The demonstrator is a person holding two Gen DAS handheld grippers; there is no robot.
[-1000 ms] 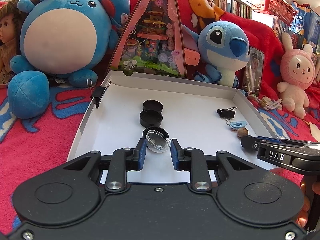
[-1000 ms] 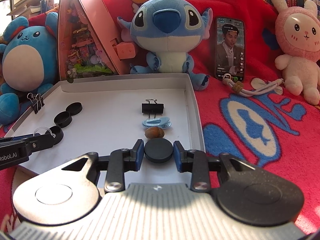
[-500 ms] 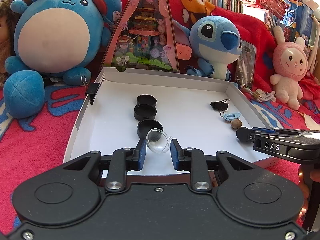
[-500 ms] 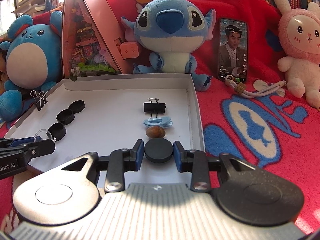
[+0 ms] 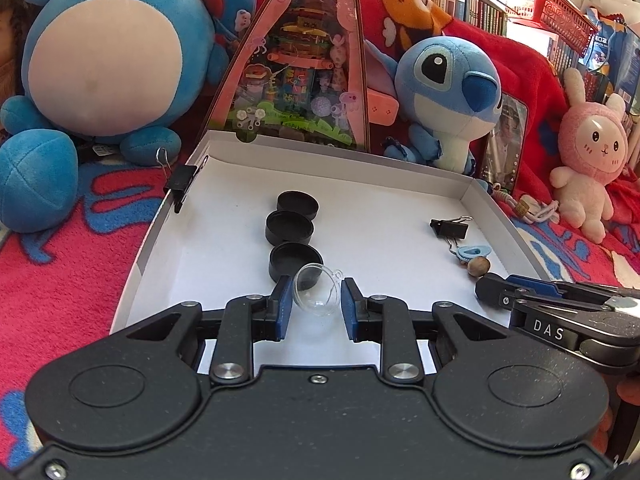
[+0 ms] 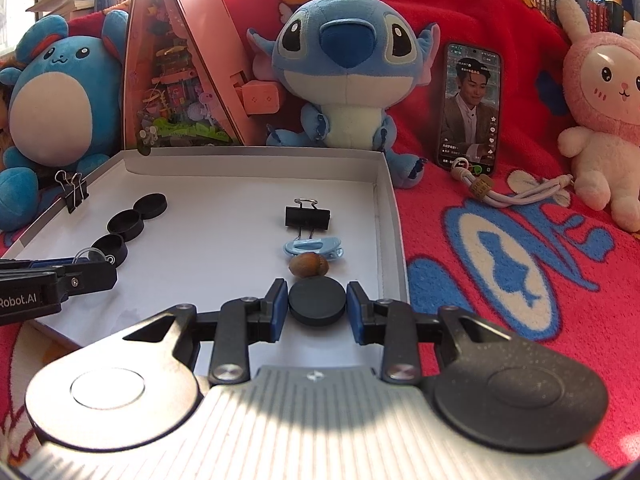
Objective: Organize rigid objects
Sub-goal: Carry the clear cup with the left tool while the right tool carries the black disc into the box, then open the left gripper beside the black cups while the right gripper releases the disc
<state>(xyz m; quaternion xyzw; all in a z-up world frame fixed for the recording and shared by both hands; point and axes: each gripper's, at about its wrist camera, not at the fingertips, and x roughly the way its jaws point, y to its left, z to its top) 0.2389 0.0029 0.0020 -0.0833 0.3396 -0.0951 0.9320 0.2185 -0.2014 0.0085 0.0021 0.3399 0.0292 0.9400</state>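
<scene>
While pressed between the left gripper's (image 5: 313,305) blue pads, a clear plastic half-dome (image 5: 316,295) is held at lower centre; a round black disc (image 6: 317,303) is clamped by the right gripper (image 6: 317,309) (over the shallow white cardboard tray (image 6: 224,196)).

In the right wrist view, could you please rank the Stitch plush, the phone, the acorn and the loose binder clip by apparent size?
1. Stitch plush
2. phone
3. binder clip
4. acorn, roughly the clip's size, unsure
</scene>
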